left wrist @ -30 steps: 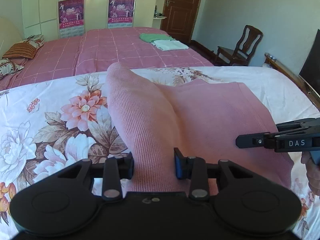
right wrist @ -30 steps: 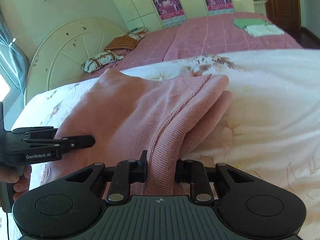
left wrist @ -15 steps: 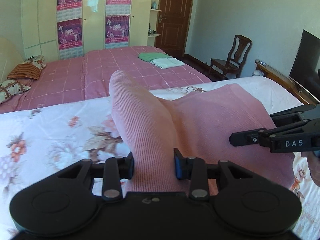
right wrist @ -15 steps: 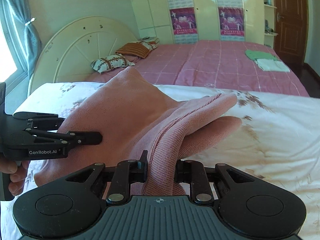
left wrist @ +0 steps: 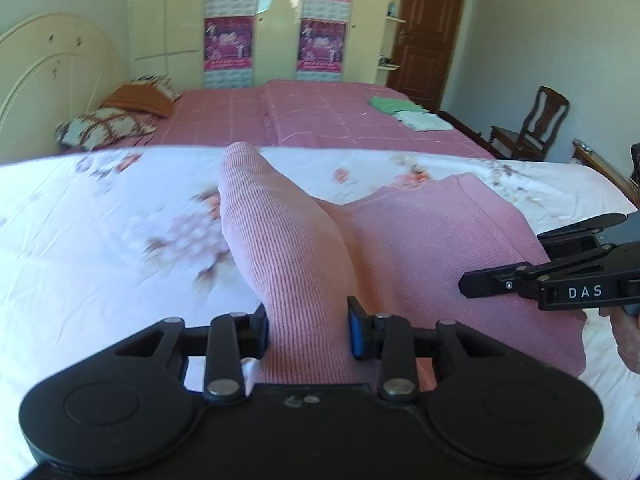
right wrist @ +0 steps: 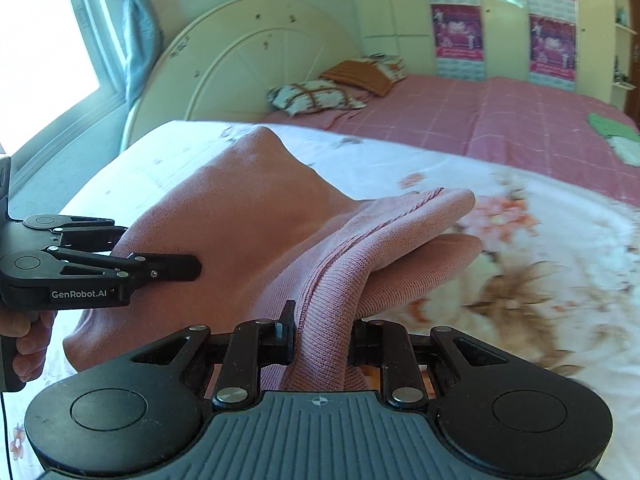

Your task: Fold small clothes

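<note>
A pink ribbed knit garment (left wrist: 288,248) hangs folded between both grippers above the white floral bedspread (left wrist: 100,240). My left gripper (left wrist: 307,330) is shut on one bunched end of it. My right gripper (right wrist: 322,334) is shut on the other end, where doubled layers of the garment (right wrist: 248,232) stick out past its pads. In the left wrist view the right gripper (left wrist: 492,282) shows side-on at the garment's right edge. In the right wrist view the left gripper (right wrist: 188,268) shows at the garment's left edge. A hand (right wrist: 28,344) holds that handle.
A second bed with a pink checked cover (left wrist: 320,120) lies beyond, with folded green and white clothes (left wrist: 404,110) and pillows (left wrist: 104,128) on it. A cream headboard (right wrist: 256,64), wardrobe doors with posters, a brown door and a wooden chair (left wrist: 536,124) line the room.
Both grippers have carried the pink garment sideways across the floral bedspread and a little upward. The headboard and window have come into view. Both grips are unchanged.
</note>
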